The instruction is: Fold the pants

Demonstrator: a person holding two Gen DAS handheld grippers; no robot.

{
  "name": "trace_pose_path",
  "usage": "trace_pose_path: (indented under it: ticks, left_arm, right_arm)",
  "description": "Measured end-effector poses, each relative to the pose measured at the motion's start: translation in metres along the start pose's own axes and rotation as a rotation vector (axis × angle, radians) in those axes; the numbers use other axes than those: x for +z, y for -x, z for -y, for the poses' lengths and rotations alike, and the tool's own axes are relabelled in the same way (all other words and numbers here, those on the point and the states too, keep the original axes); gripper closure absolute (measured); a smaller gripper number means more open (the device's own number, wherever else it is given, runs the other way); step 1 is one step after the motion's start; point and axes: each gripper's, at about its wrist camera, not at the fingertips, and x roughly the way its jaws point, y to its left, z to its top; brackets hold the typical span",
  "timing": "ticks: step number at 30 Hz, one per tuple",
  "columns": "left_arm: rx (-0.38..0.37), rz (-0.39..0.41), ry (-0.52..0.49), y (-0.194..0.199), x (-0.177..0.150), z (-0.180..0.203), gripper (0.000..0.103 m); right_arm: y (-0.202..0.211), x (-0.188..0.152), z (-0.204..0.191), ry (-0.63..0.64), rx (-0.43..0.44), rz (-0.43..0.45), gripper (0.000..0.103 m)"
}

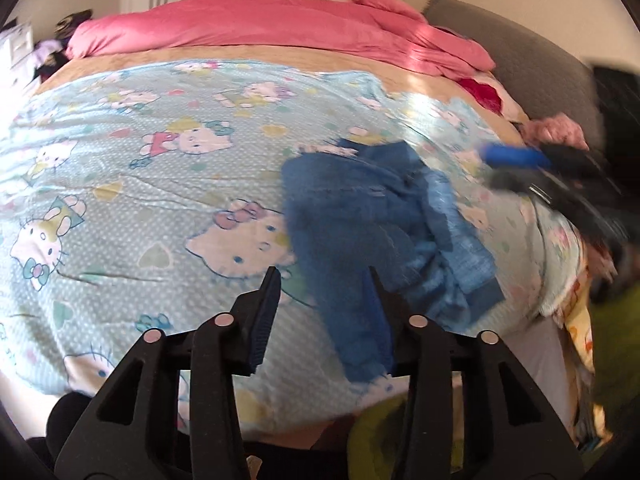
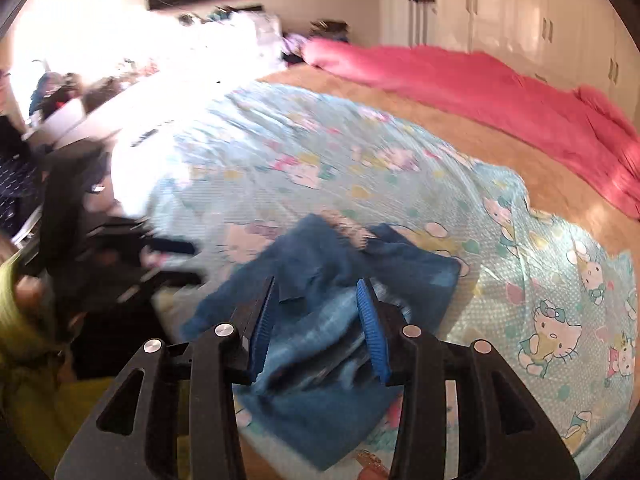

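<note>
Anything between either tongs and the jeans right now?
Nothing visible. The jeans lie crumpled on the sheet, directly ahead of the open right tongs and open left tongs.

Blue denim pants (image 1: 360, 216) (image 2: 320, 312), crumpled heap, lying on bed near edge

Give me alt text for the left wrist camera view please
Crumpled blue denim pants lie unfolded on a light blue cartoon-cat bedsheet, just beyond the open left gripper. The blurred right gripper reaches in from the right; a pink duvet lies behind.
</note>
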Motion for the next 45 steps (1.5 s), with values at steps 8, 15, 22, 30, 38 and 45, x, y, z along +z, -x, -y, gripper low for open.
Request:
trace_pose_path:
  ticks: [8, 15, 22, 30, 38, 45]
  left_arm:
    - [-0.059, -0.111, -0.073, -0.026, -0.024, 0.034, 0.075]
    - [-0.045, -0.129, -0.088, -0.034, -0.031, 0.037, 0.075]
    - [-0.046, -0.127, -0.088, -0.035, -0.032, 0.038, 0.075]
    - [-0.046, -0.126, -0.082, -0.033, -0.034, 0.038, 0.075]
    - [-0.046, -0.124, -0.072, -0.030, -0.036, 0.037, 0.075]
    - [-0.040, -0.128, -0.069, -0.031, -0.038, 0.038, 0.075]
  right_arm:
    - [-0.088, 0.011, 0.019, -0.036, 0.051, -0.204, 0.056]
    - [-0.107, 0.020, 0.010, -0.041, 0.017, -0.198, 0.097]
    - [-0.132, 0.018, 0.006, 0.002, -0.111, -0.211, 0.097]
    - [-0.121, 0.020, 0.012, -0.085, -0.125, -0.143, 0.085]
    - [-0.060, 0.025, 0.017, -0.168, -0.102, 0.018, 0.047]
    - [-0.010, 0.014, 0.010, -0.222, -0.043, 0.118, 0.024]
